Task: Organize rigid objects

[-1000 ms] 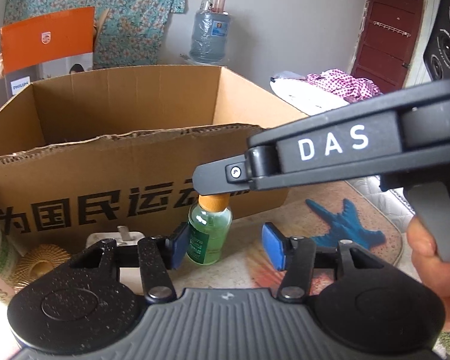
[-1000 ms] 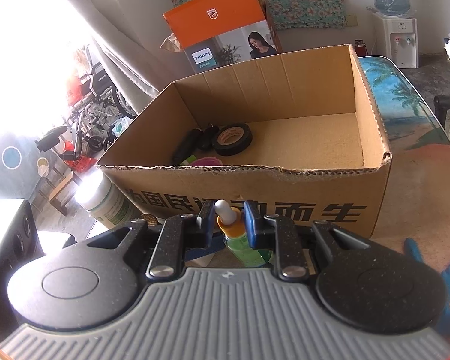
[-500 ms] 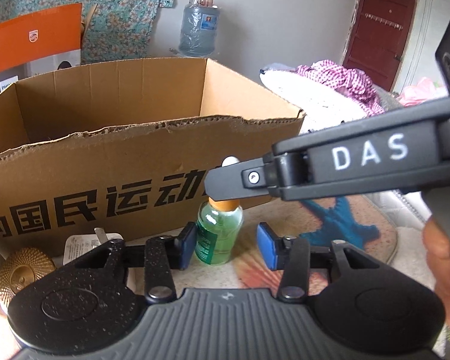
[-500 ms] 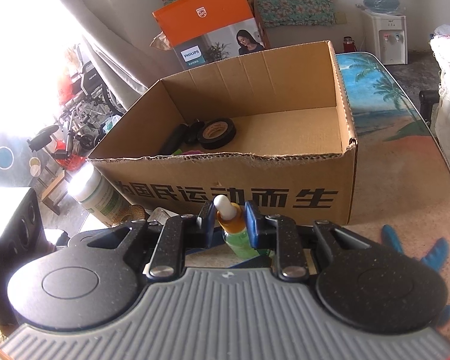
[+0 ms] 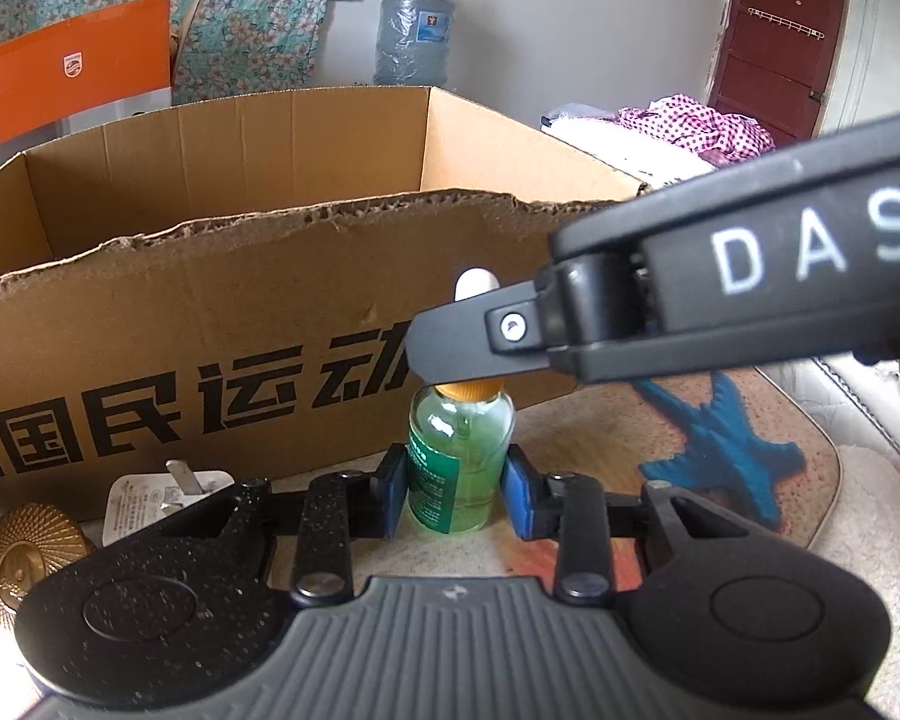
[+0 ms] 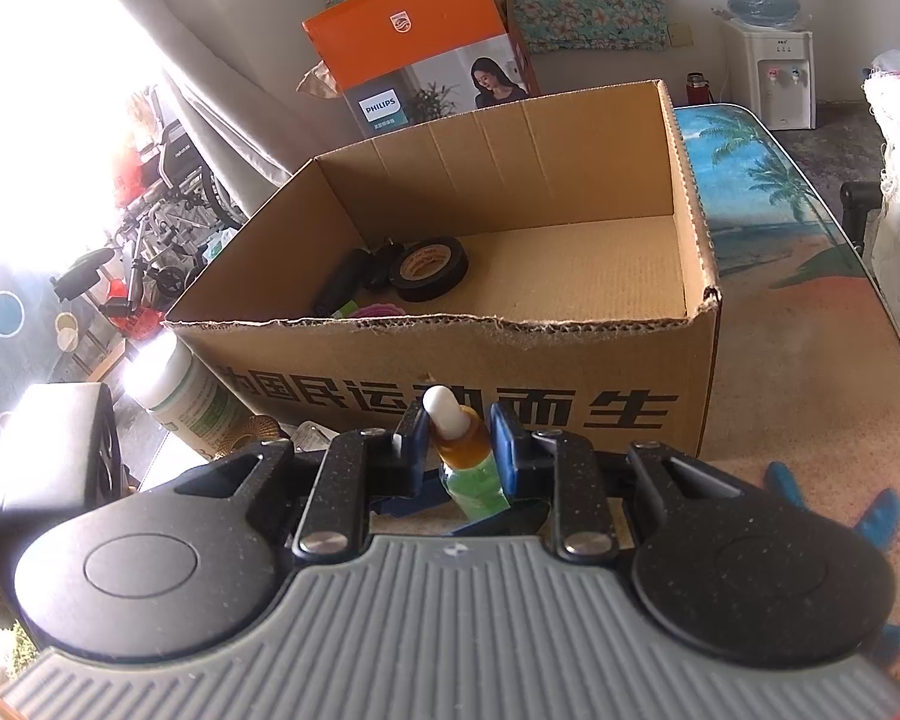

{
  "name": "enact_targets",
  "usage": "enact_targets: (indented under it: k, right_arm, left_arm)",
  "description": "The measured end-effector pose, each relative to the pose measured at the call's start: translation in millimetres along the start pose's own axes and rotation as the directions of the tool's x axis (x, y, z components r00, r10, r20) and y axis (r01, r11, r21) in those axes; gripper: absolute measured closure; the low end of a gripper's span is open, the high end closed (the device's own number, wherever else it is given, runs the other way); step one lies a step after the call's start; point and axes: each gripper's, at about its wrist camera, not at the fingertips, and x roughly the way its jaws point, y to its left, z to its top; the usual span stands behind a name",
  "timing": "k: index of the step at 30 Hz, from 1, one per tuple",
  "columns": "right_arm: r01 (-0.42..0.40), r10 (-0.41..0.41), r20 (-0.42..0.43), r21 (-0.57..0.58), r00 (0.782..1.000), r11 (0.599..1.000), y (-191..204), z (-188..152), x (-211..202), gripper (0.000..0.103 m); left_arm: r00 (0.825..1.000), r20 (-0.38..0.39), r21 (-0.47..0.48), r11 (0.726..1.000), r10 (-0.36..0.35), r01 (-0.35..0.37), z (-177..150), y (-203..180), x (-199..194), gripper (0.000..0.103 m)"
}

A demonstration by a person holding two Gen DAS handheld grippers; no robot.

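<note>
A small green dropper bottle (image 5: 459, 462) with an orange collar and white bulb stands in front of an open cardboard box (image 5: 222, 324). My right gripper (image 6: 455, 441) is shut on the bottle's orange neck (image 6: 462, 441); its finger crosses the left wrist view (image 5: 510, 330). My left gripper (image 5: 455, 495) has closed in around the bottle's body, its blue pads at or very near the glass. The box (image 6: 699, 324) holds a black tape roll (image 6: 429, 269), a dark object and something pink.
A white plug adapter (image 5: 168, 495) and a gold ribbed object (image 5: 24, 552) lie left of the bottle. A white-capped jar (image 6: 177, 387) stands by the box's left corner. An orange Philips box (image 6: 426, 60) stands behind. A blue starfish print (image 5: 714, 444) marks the mat.
My left gripper's pads have closed inward from wide apart to hugging the bottle's body. My right gripper stays shut on the bottle's neck. The box looms closer in both views.
</note>
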Motion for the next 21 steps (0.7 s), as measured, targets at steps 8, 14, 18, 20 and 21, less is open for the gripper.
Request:
enact_targets:
  k: [8,14,18,20,21]
  right_arm:
    - [0.006,-0.006,0.003,0.002,1.0,1.0,-1,1,6,0.081]
    - [0.01,-0.01,0.007,-0.002,1.0,1.0,-1,0,3,0.082]
    - [0.01,-0.01,0.016,-0.008,1.0,1.0,1,0,-3,0.082]
    - [0.009,-0.009,0.022,-0.015,1.0,1.0,3,1,-8,0.082]
    - [0.008,-0.007,0.026,-0.019,1.0,1.0,5,1,-11,0.082]
  left_arm:
    - [1.0,0.004,0.0,1.0,0.014,-0.014,1,-6,1,0.069]
    - [1.0,0.008,0.005,1.0,0.016,-0.016,1,-13,-2,0.07]
    - [1.0,0.018,0.009,1.0,0.015,-0.015,3,-17,-9,0.07]
    - [1.0,0.025,0.011,1.0,0.016,-0.016,5,-19,-14,0.07]
    - [0.999,0.028,0.012,1.0,0.017,-0.017,6,-20,-17,0.07]
